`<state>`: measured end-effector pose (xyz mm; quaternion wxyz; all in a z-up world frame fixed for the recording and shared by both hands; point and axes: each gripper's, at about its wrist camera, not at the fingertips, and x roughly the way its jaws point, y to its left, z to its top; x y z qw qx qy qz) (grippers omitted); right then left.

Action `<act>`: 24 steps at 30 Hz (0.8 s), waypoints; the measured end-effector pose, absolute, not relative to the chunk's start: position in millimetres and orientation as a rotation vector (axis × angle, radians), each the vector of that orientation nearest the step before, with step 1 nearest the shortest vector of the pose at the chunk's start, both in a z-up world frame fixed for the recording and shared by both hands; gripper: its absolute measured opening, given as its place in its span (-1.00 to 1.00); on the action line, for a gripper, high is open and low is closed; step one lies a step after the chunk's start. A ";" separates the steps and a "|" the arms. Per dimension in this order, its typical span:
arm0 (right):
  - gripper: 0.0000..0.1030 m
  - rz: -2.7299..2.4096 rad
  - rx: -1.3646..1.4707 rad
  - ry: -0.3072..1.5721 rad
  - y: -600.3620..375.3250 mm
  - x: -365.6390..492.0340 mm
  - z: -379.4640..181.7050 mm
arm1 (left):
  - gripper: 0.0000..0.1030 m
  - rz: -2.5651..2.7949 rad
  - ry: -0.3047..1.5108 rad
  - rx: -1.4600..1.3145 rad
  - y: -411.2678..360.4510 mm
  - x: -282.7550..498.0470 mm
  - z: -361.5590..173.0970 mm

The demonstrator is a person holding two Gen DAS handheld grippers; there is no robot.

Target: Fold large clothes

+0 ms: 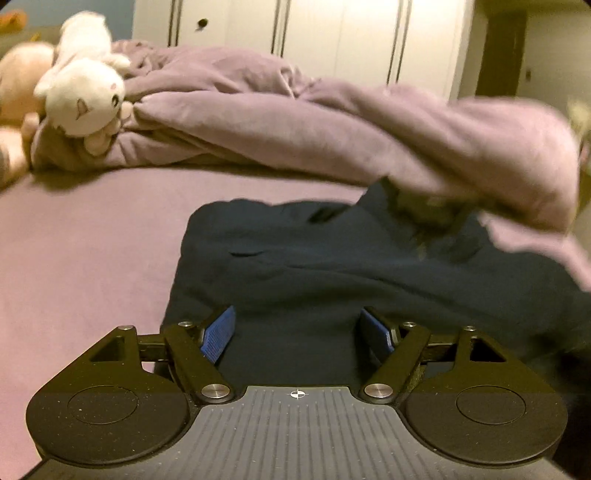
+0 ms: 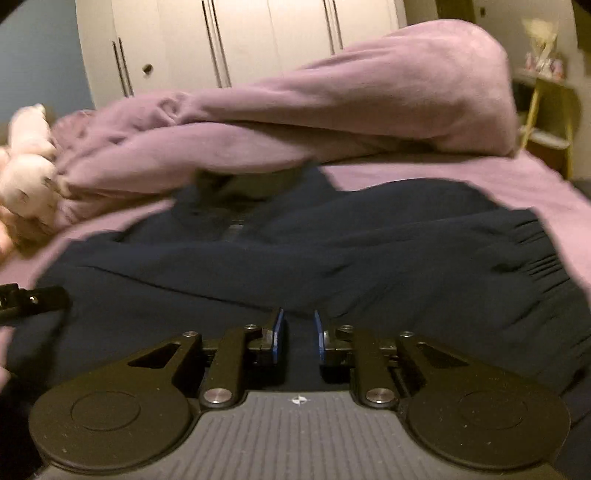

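The dark sweater (image 1: 332,266) lies spread on the bed (image 1: 92,240) for folding. The left gripper (image 1: 299,332) is spread wide; the right gripper (image 2: 298,338) is narrowly parted, empty, over the hem.

Both wrist views sit low and close over the dark garment (image 1: 332,266), facing across the bed toward the wardrobe (image 1: 332,33) along the top of the frame. They share the garment, the heaped duvet (image 2: 332,110) and the plush toy (image 1: 81,99) at left.
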<state>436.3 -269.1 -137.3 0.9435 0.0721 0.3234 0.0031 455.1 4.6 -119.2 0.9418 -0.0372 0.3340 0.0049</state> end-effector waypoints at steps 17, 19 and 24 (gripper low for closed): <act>-1.00 -0.036 0.084 0.649 -332.4 372.8 -132.4 | 0.59 -0.035 0.690 0.051 8.4 417.2 -129.1; -1.00 -0.028 0.054 0.649 -331.4 375.9 -139.3 | 0.60 -0.026 0.702 0.080 4.5 418.0 -128.7; -1.00 -0.057 -0.039 0.701 -316.3 387.2 -135.7 | 0.65 -0.003 0.737 0.100 2.9 420.0 -126.4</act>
